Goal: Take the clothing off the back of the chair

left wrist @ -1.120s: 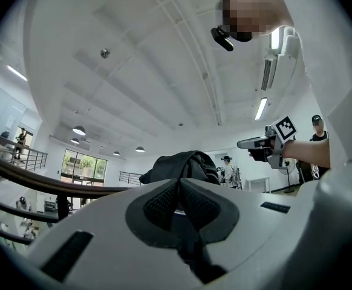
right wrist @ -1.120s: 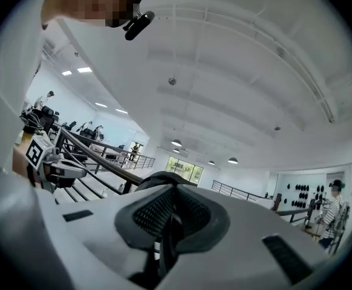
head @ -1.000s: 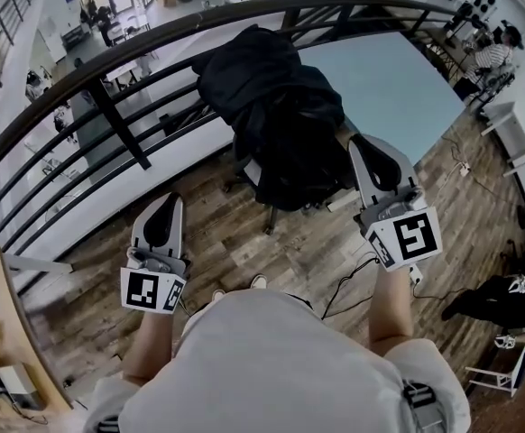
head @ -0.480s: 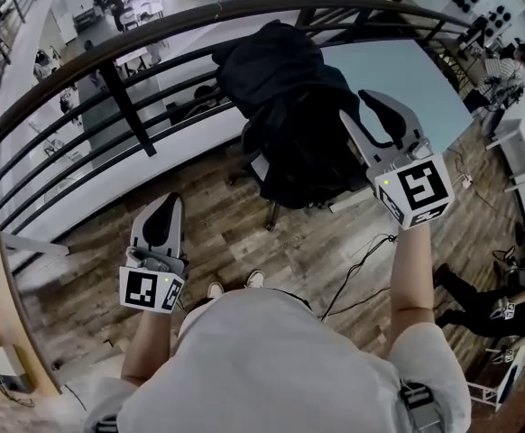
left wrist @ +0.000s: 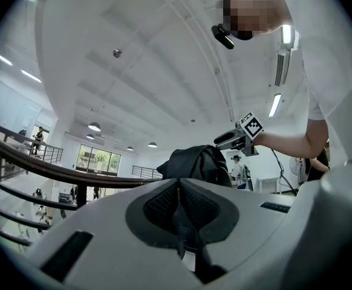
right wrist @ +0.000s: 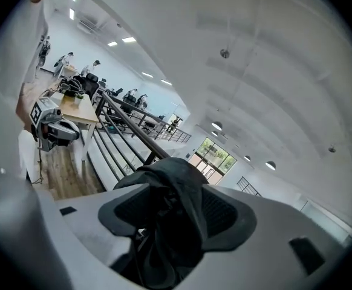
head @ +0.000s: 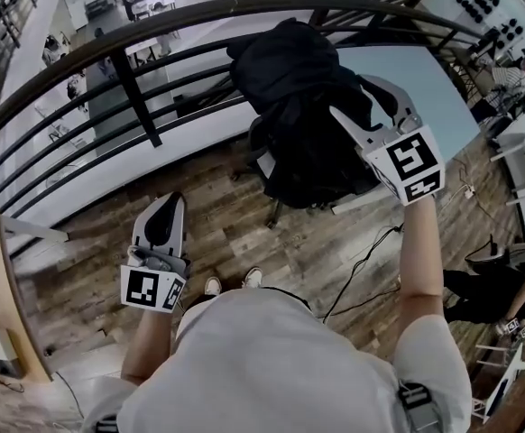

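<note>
While one black garment (head: pixel 294 97) hangs over the back of the one chair (head: pixel 264 164), you hold two grippers. Right gripper (head: pixel 353 99): jaws have just been opening, now roughly half apart, with a fold of that garment between them. Left gripper (head: pixel 167 202): jaws closed together on nothing, held low, well apart from the chair.

No text, label or number can be read anywhere.
</note>
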Motion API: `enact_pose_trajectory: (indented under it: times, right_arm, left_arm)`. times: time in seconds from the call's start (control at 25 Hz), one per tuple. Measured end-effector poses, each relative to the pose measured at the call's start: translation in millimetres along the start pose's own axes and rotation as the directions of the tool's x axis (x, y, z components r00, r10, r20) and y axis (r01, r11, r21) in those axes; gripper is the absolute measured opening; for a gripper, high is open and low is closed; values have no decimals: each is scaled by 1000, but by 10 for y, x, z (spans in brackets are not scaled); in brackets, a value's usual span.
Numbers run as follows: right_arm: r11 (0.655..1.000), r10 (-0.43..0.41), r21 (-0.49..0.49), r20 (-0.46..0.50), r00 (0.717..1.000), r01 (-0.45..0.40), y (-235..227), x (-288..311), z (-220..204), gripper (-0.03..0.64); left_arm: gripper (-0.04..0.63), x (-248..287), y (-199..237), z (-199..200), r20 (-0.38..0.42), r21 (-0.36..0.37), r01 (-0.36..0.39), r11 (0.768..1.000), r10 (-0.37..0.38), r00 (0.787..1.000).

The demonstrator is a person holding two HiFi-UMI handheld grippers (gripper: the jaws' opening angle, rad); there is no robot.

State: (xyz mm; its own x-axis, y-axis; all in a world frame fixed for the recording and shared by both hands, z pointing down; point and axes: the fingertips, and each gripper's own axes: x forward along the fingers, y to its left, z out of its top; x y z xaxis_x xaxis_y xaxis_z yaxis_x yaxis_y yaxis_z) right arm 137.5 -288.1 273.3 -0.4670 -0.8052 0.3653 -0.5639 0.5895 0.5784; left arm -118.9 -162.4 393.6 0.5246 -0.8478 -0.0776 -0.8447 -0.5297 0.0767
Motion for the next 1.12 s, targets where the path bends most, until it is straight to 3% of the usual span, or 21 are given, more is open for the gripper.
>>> enact_pose_trajectory:
  times: [0.28, 0.48, 0.64, 0.88, 1.12]
  right_arm:
    - [997, 73, -14, -79, 994, -74, 41, 250, -111, 336]
    - [999, 43, -28, -100, 994, -46, 18, 443, -192, 434]
    - [996, 71, -39, -132, 989, -76, 19, 599, -223, 466]
    - [981, 174, -42, -253, 952, -190, -44, 826, -373, 489]
    - [935, 353, 104, -330, 876, -338, -140, 1052, -599, 535]
  left_arm:
    - [32, -81, 21, 41, 10, 5, -28, 1000, 28, 1000]
    - [32, -126, 55, 43, 3, 12, -43, 999, 43, 999]
    - [32, -129, 60, 44, -3, 14, -49, 999, 49, 999]
    - [32, -145, 85, 11, -18, 6, -56, 998, 57, 998]
    - [32, -186, 110, -50, -26, -9, -73, 997, 73, 997]
